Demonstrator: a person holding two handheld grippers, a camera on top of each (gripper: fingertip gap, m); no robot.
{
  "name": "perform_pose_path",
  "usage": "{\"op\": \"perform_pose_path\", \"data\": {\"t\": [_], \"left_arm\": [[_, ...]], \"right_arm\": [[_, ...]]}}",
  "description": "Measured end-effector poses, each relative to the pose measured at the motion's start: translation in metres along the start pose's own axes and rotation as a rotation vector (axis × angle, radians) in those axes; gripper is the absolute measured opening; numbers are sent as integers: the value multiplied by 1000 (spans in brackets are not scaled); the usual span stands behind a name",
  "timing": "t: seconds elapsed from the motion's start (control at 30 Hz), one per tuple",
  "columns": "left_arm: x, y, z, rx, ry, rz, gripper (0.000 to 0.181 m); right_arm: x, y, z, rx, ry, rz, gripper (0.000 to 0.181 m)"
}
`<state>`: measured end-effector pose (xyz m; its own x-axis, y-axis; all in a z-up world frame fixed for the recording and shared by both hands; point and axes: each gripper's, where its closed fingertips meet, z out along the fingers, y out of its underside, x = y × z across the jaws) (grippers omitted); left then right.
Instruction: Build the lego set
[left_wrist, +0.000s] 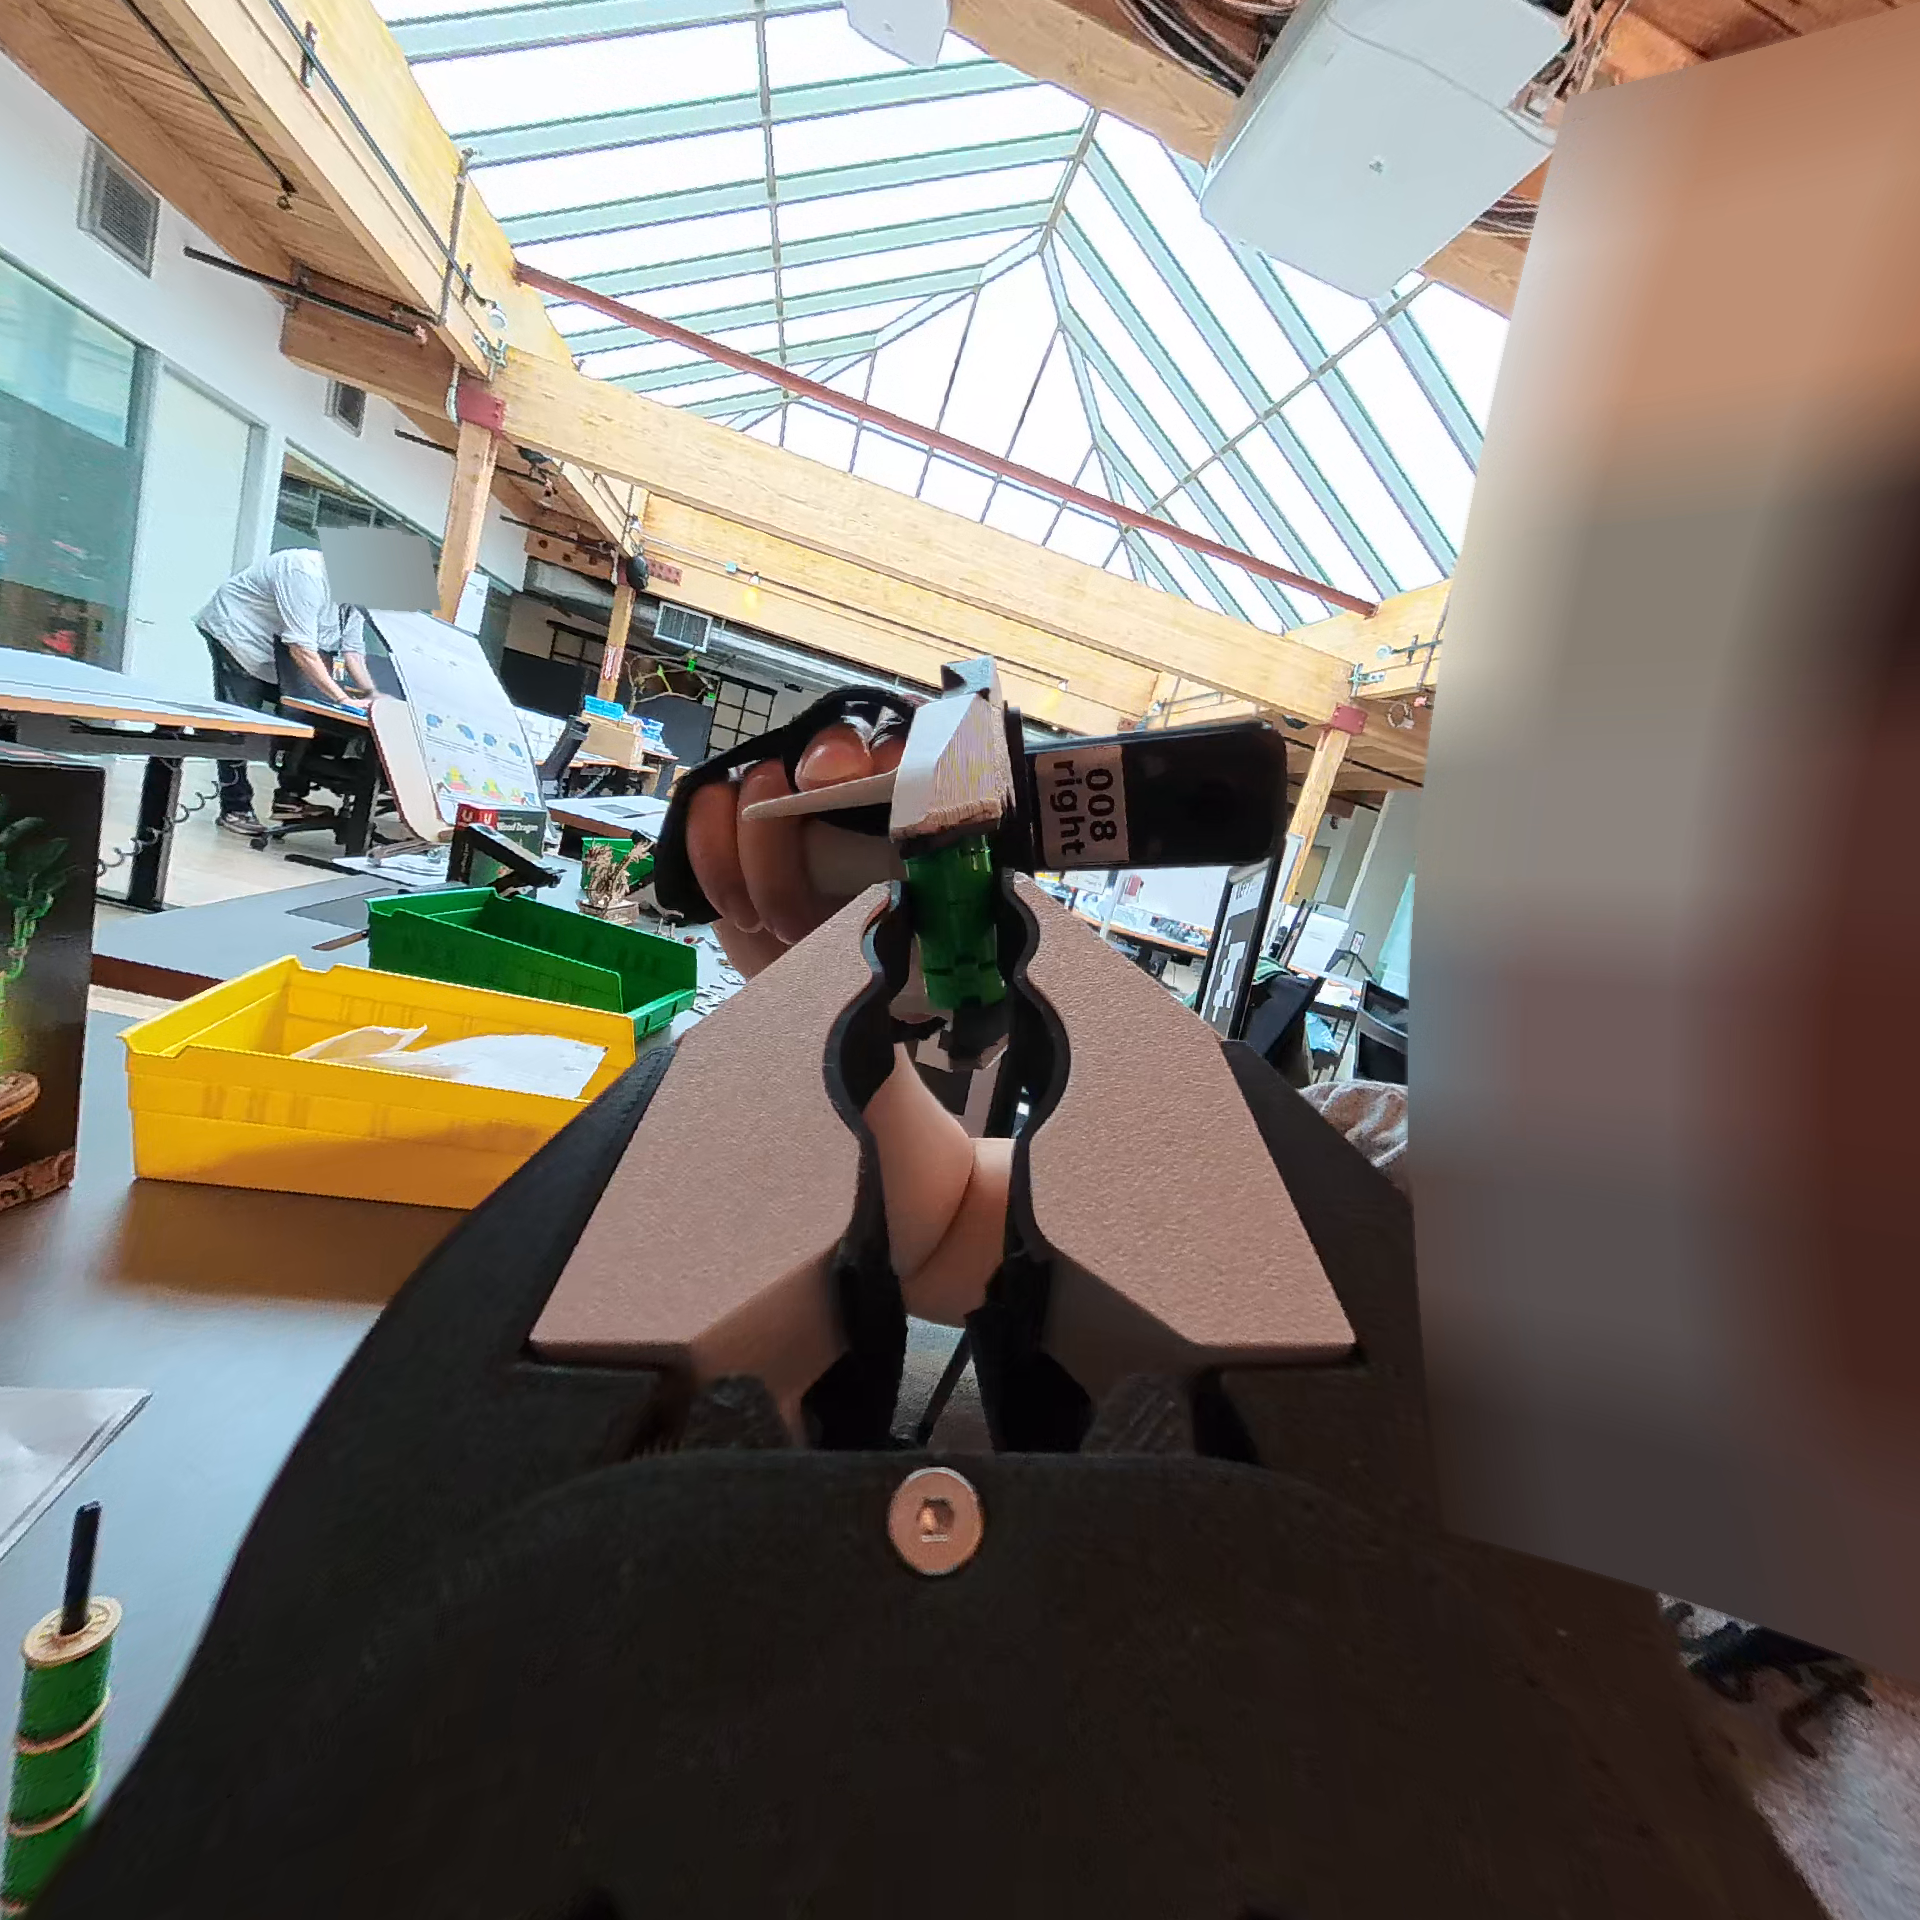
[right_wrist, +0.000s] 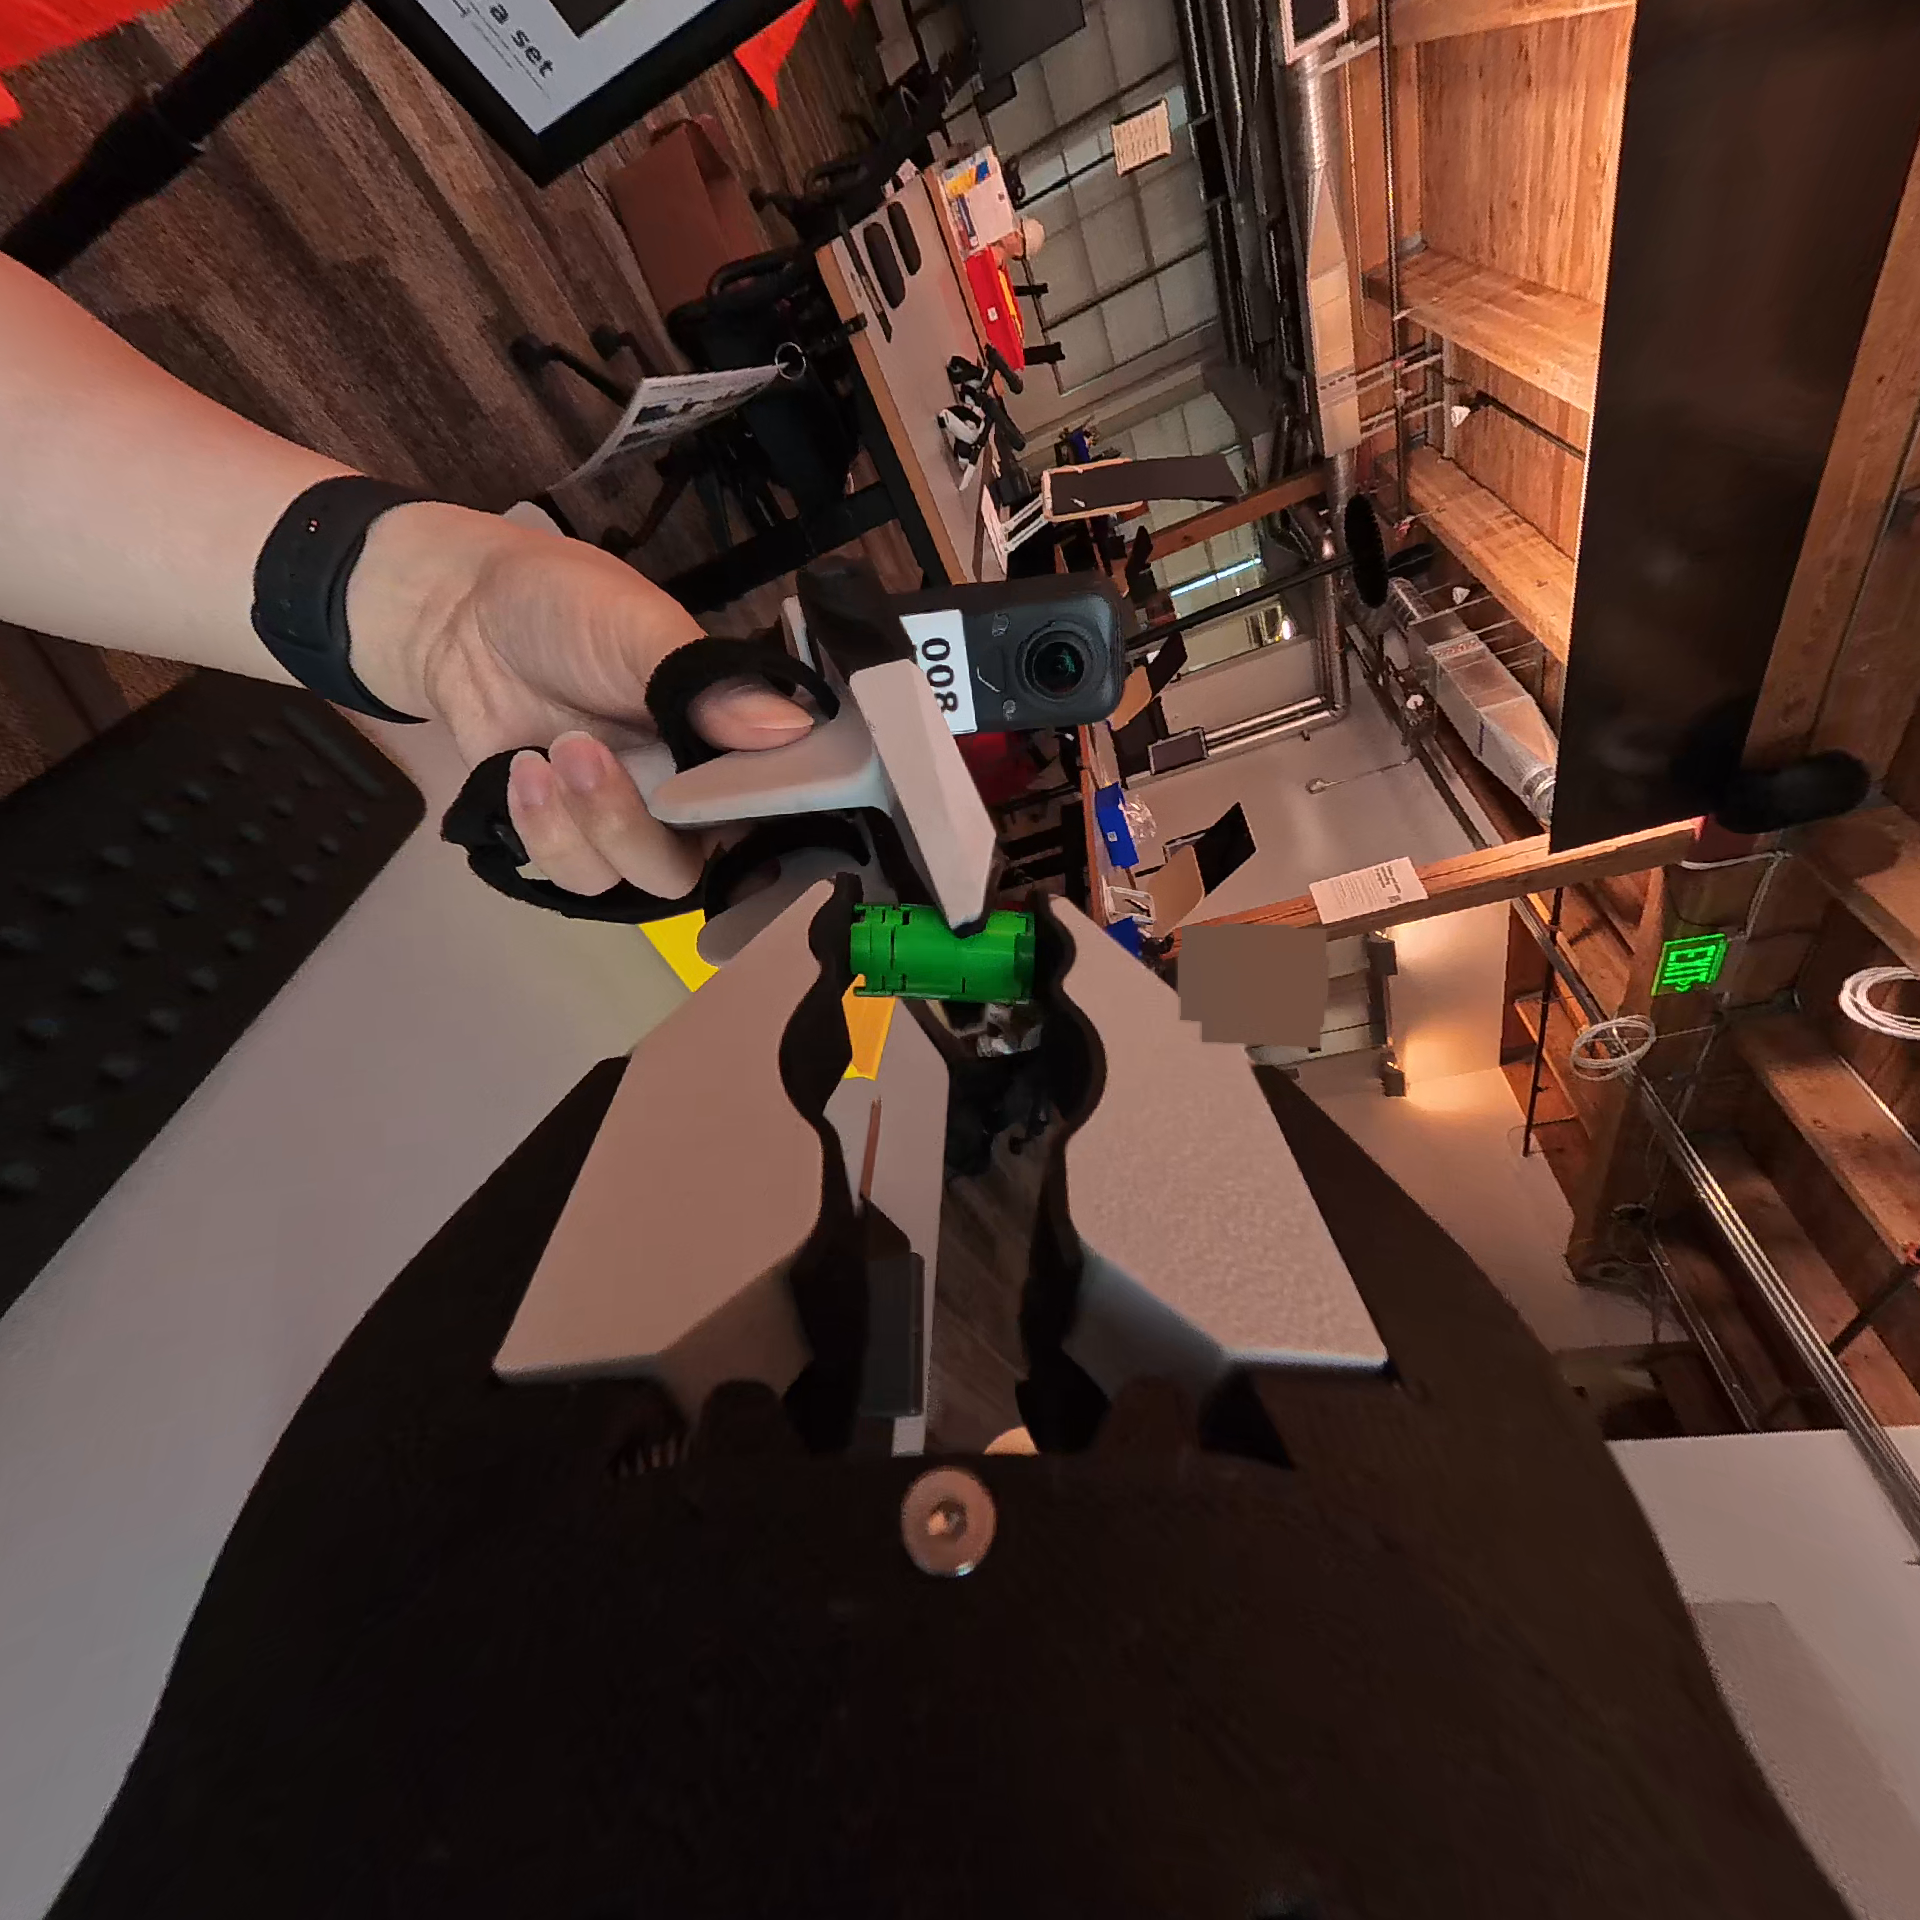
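— Green is the piece you're asking about? Where does it sit from the left wrist camera?

— Between my left gripper's (left_wrist: 951, 935) tips, lifted off the dark tabletop (left_wrist: 239, 1320); the green lego cylinder (left_wrist: 954, 925) stands nearly upright there, pinched on both sides. My right gripper (left_wrist: 951, 805) meets it from above. On the table behind are a yellow bin (left_wrist: 343, 1101) and a green bin (left_wrist: 520, 951) just beside it — overhead, timber beams (left_wrist: 831, 499) and a skylight (left_wrist: 935, 260).

— And from the right wrist camera?

— The cylinder (right_wrist: 940, 951) lies crosswise between my right gripper's (right_wrist: 940, 961) tips, clamped end to end. My left hand (right_wrist: 582, 727) steers the other gripper's finger (right_wrist: 930, 810) onto its top. Behind: a wood-lined room, desks (right_wrist: 914, 343), a glowing green exit sign (right_wrist: 1688, 961).
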<state>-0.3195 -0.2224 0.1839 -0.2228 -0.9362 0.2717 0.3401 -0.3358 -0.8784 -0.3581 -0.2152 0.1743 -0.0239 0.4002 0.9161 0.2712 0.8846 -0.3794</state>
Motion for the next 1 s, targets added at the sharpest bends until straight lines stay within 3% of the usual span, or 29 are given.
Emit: {"op": "perform_pose_path", "data": {"t": [0.47, 1.0], "left_arm": [[-5, 6, 3, 13, -40, 1, 14], [-10, 5, 0, 17, -61, -16, 14]], "right_arm": [[-5, 6, -3, 10, -28, -11, 31], [-3, 12, 1, -85, 15, -81, 30]]}}
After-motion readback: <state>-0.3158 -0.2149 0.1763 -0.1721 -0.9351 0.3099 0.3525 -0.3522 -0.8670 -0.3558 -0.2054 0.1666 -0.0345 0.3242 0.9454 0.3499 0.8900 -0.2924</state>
